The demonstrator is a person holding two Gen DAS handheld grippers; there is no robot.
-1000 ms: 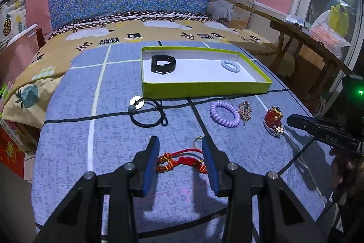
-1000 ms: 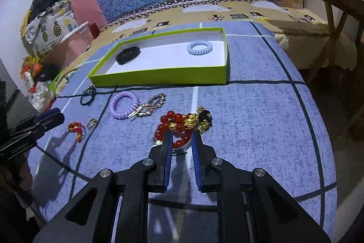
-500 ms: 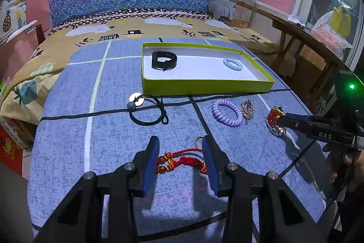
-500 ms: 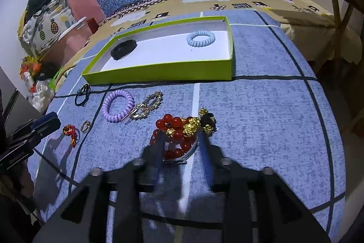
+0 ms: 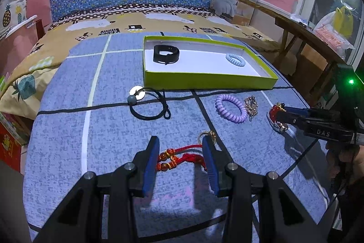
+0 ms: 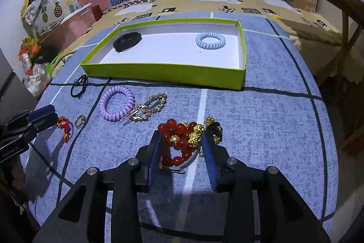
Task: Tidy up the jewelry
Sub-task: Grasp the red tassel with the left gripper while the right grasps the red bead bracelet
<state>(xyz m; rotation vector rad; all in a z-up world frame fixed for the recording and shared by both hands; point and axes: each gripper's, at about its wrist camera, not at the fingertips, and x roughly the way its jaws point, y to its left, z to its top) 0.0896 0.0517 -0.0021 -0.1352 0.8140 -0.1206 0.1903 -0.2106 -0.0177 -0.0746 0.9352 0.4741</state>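
Straddling the red bead bracelet with gold charms (image 6: 182, 142) at lower centre of the right wrist view, the right gripper (image 6: 182, 147) is seen with jaws just spread wide from nearly closed; the beads sit between the blue pads (image 6: 154, 158) but are not pressed, so nothing is held yet. A pick of this bracelet is judged to be in preparation.

The left gripper (image 5: 179, 158) is spread wide and unchanged, its pads either side of a red knotted cord charm with gold ring (image 5: 182, 156) at lower centre of the left wrist view; no grip is seen.

The shallow lime-green cardboard box with white floor (image 6: 159, 71) lies in the upper middle on the blue grid-patterned bed cover (image 6: 273, 129), already holding a black band (image 6: 127, 40) and a pale blue coil hair tie (image 6: 210, 40).

Still loose outside the box: a lilac coil hair tie (image 6: 117, 106), a gold rhinestone hair clip (image 6: 147, 107) touching it, and a black elastic loop with grey bead (image 5: 147, 104). Most sorting is judged to remain; closing on the beads is the likely next need.
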